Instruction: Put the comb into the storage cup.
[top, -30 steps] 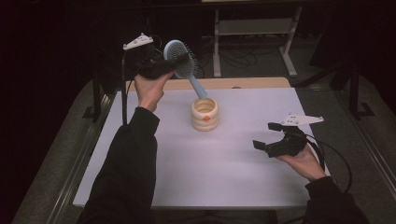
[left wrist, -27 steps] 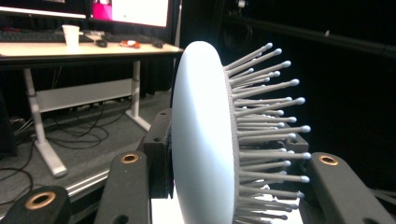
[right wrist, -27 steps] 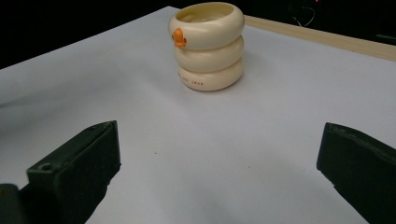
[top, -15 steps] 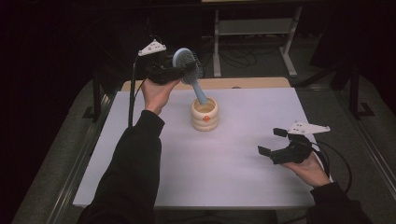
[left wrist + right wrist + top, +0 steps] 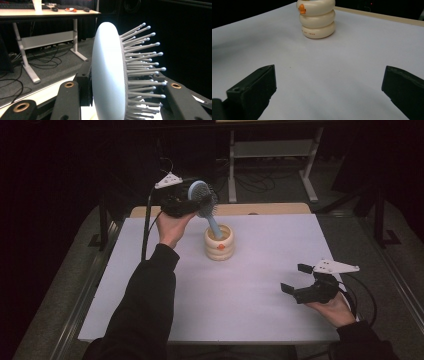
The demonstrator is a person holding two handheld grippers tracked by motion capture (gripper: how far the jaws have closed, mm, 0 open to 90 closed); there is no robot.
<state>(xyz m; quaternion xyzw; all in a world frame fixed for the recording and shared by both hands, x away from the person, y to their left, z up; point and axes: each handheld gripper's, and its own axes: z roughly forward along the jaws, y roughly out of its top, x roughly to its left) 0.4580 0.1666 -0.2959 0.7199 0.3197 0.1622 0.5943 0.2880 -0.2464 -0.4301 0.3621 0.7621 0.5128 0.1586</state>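
A person's left gripper (image 5: 192, 200) clamps the head of a pale blue hairbrush (image 5: 204, 202) above the table's far side — its handle angled down into a cream ribbed holder (image 5: 219, 242) with an orange mark. The right gripper (image 5: 296, 279) hovers low over the white table (image 5: 240, 305) near its right edge — jaws spread wide, holding nothing.

Bkgd desk (image 5: 47, 12), floor cables (image 5: 45, 58)
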